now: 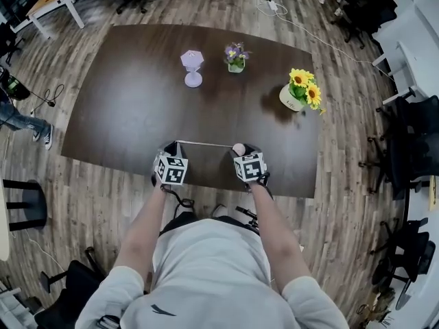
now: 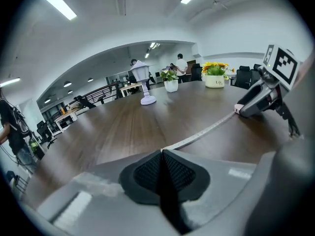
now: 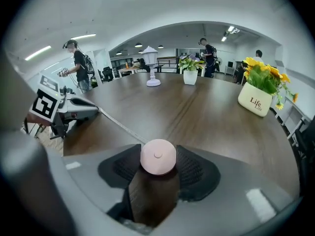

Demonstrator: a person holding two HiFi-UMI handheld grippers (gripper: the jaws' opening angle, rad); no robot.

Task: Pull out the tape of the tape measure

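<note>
Pinching the tape (image 2: 206,131) end over the table (image 1: 137,101) near edge, the left gripper (image 2: 162,156) is closed; the right gripper (image 1: 240,152) clamps the pink tape measure (image 3: 158,156).

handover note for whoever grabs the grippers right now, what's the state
Left gripper shut on the free end of the tape.
Right gripper shut on the pink tape measure case.
Tape drawn out straight between them, over the near edge of the table.
Done: tape is pulled out.
Left: probably just setting it down; keep both grips until then.
</note>
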